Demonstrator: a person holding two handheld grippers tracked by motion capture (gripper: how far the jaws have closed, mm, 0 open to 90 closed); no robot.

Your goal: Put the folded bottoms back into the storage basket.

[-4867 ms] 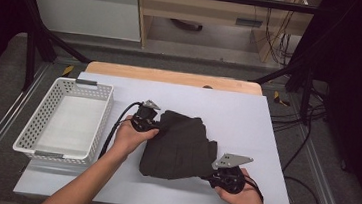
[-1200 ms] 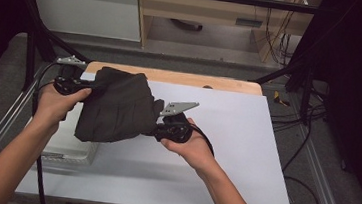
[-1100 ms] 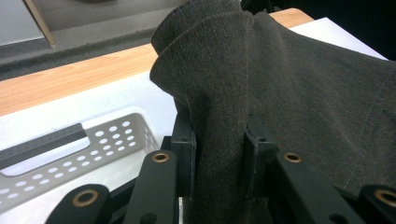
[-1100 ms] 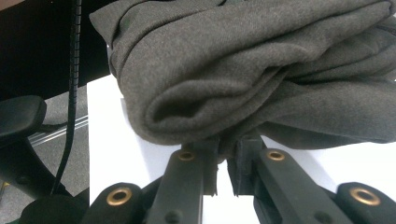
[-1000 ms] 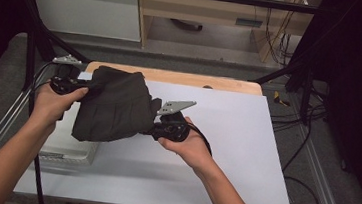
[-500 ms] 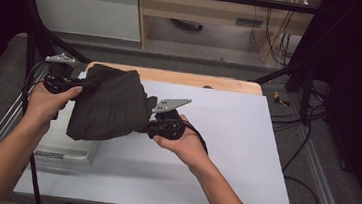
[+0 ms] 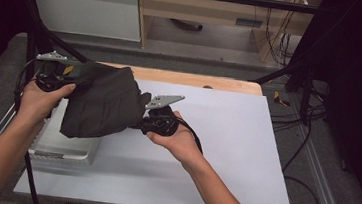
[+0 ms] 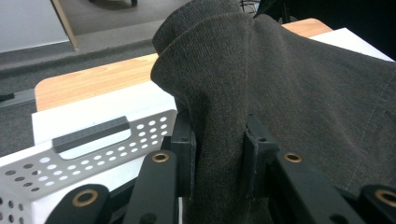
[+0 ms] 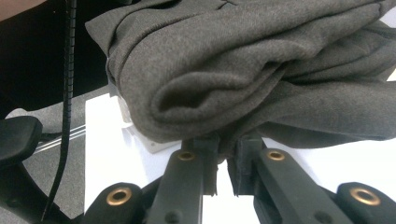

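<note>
High view: a person at a white table (image 7: 244, 153) has a dark grey folded garment (image 7: 101, 102) lifted between two handheld grippers, and it hangs right over the white perforated basket (image 7: 64, 143).
Basket: my landmark here, sits at the table's left edge; the near end sticks out from under the cloth.
Garment: held in the air above the basket, covering most of it, sagging a bit in the middle. Not resting on the table as far as I can tell.
Left gripper (image 7: 53, 77): out past the basket's far left corner, jaws clamped on a bunched fold of the garment. Left gripper view has the cloth (image 8: 261, 93) squeezed between the two black jaws, with the basket's handle slot (image 8: 91, 135) just beside and below.
Right gripper (image 7: 159, 122): just off the basket's right side, over bare table, jaws pinching the lower edge of the garment. Right gripper view shows the thick rolled folds (image 9: 243, 70) sitting above the pinch.
Hands: left hand (image 7: 41, 101) and right hand (image 7: 175, 141) each wrapped round a gripper.
</note>
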